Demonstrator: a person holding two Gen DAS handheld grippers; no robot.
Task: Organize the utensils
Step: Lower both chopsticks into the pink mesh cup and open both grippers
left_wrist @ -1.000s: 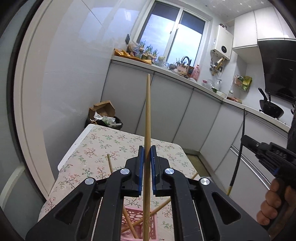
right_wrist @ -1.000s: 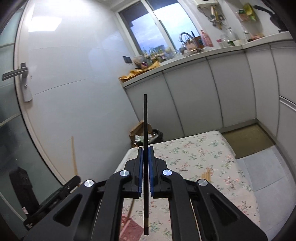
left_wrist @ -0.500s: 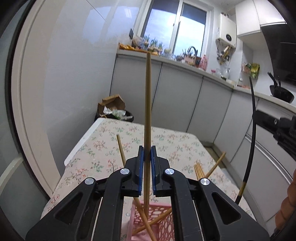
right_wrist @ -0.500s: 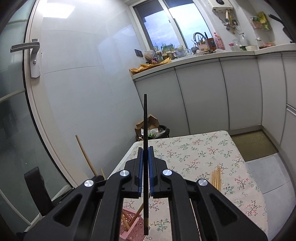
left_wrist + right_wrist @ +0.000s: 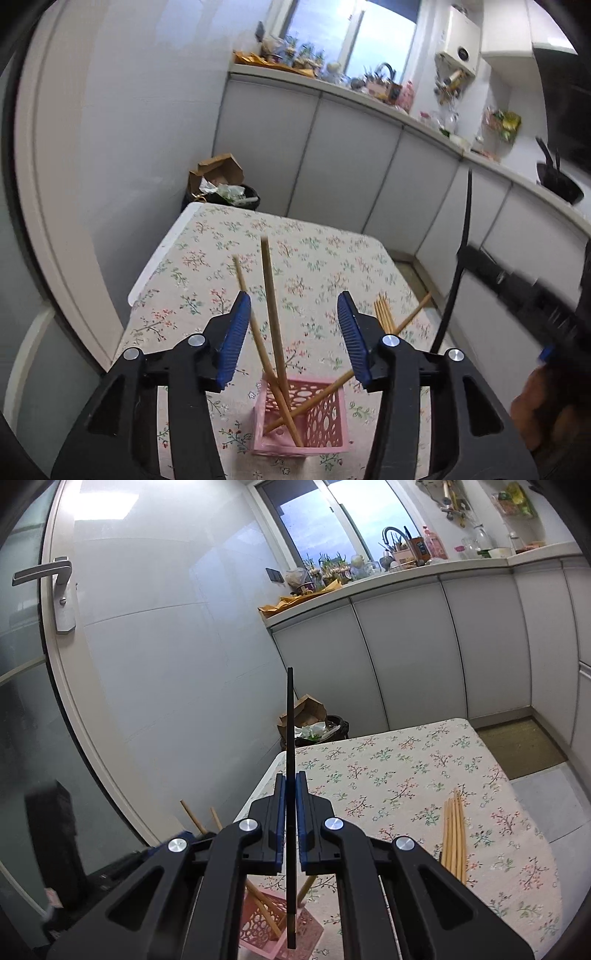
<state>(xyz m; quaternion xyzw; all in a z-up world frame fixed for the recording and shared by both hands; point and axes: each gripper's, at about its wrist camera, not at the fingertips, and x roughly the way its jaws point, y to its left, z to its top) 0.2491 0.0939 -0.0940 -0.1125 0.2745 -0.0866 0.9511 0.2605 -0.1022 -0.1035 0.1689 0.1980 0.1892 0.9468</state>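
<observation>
A pink perforated basket (image 5: 317, 417) stands on the floral tablecloth (image 5: 314, 254) and holds three wooden chopsticks (image 5: 272, 306) that lean out of it. My left gripper (image 5: 292, 332) is open and empty above the basket, with the chopsticks standing between its fingers. My right gripper (image 5: 291, 805) is shut on a black chopstick (image 5: 290, 738) held upright; its lower end hangs over the basket (image 5: 273, 923). The black chopstick also shows in the left wrist view (image 5: 456, 273). A bundle of wooden chopsticks (image 5: 455, 834) lies on the table; it also shows in the left wrist view (image 5: 384, 315).
The table's far edge meets grey kitchen cabinets (image 5: 351, 155). A black bin with cardboard (image 5: 221, 184) stands by the far left corner. A glass door with a handle (image 5: 55, 587) is at the left. The person's hand (image 5: 546, 406) holds the right gripper.
My left gripper has opened and let go of the wooden chopstick, which now stands in the pink basket. My right gripper has come closer over the basket with the black chopstick.
</observation>
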